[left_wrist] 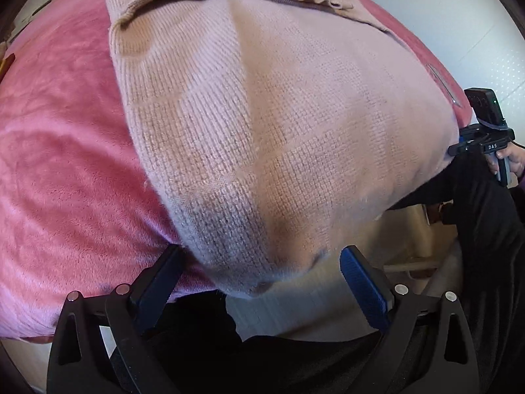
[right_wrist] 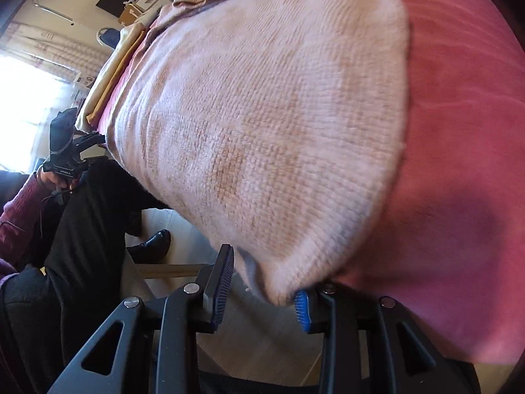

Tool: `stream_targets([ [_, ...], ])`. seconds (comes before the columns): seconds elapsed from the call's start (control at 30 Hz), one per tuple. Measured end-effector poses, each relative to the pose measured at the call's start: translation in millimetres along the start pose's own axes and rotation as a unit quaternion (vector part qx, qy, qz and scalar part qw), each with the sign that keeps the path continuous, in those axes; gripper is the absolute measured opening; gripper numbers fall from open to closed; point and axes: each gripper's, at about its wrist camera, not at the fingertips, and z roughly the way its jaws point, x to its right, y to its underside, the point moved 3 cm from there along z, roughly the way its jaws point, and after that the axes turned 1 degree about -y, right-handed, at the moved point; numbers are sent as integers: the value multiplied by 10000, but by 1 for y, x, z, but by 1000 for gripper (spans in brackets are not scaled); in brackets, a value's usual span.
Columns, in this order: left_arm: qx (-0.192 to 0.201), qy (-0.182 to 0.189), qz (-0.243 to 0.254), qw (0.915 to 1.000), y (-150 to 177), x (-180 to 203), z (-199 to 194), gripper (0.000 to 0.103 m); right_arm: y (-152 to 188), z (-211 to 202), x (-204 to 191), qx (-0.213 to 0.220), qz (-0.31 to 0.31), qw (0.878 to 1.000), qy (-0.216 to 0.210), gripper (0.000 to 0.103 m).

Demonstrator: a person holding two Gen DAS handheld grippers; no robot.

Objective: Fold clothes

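A pale pink knitted sweater (left_wrist: pixel 269 124) lies flat on a pink plush blanket (left_wrist: pixel 59 151), its near hem hanging over the edge; a sleeve is folded across its far end. My left gripper (left_wrist: pixel 262 272) is open wide, one hem corner hanging between its fingers without either pad pressing it. In the right wrist view the same sweater (right_wrist: pixel 269 124) fills the frame, and my right gripper (right_wrist: pixel 262 292) is open around the other hem corner. The blue right pad (right_wrist: pixel 302 308) sits against the fabric; the other pad stands apart. Each gripper also shows in the other's view: the right gripper (left_wrist: pixel 482 144), the left gripper (right_wrist: pixel 65 161).
A person's dark trousers (right_wrist: pixel 82 229) and a black shoe (right_wrist: pixel 154 243) are close below the blanket's edge, over a pale floor (right_wrist: pixel 262 344). A yellow cloth (right_wrist: pixel 108 75) lies beside the blanket. Boxes (right_wrist: pixel 144 3) and a bright window (right_wrist: pixel 29 98) are beyond.
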Motion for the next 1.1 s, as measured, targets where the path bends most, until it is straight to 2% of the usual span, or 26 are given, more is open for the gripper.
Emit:
stream_targets([
  [0.13,-248,-304,432,9983,-1,13,11,102,1,5,-2,-45,35,10000,-79,34],
  [0.2,-268,-312,484,9980,-1,13,12,102,2,6,-2,-18,52,9999,-94,34],
  [0.27,-247,-58,390,9989,0,11,9,102,3,5,-2,29,74,9999,-112,34],
  [0.37,-501,633,352,9961,4,20,13,99,4,4,-3,47,67,9999,-112,34],
  [0.43,-651,576,453,9952,6,23,20,94,4,4,-4,39,54,9999,-88,33],
  [0.5,-645,542,-52,9964,0,6,23,83,3,3,-5,39,37,10000,-69,33],
  [0.6,-431,684,-764,9938,-8,-14,22,75,2,5,-7,64,51,10000,-57,32],
  [0.63,-487,622,-729,9942,-7,-14,25,72,2,5,-7,95,71,9999,-52,32],
  [0.7,-679,520,-589,9946,-5,-10,31,49,2,5,-9,134,80,9999,-34,31],
  [0.77,-978,474,-411,9932,-2,-4,41,36,1,6,-6,131,103,9999,-4,27],
  [0.83,-1283,512,-158,9903,0,4,52,36,0,7,-6,125,128,9998,-23,24],
  [0.87,-1405,522,16,9887,0,9,57,36,0,8,-6,121,134,9998,-34,19],
  [0.9,-1477,522,180,9875,0,14,60,29,0,8,-7,130,121,9998,-47,14],
  [0.97,-1408,538,348,9880,-1,20,56,9,-1,8,-8,161,196,9996,-159,7],
  [1.03,-1057,788,281,9909,-2,21,36,9,-1,6,-8,221,329,9987,-310,6],
  [1.1,-655,1167,-46,9910,-3,11,15,9,-1,-6,-12,458,456,9954,-714,6],
])
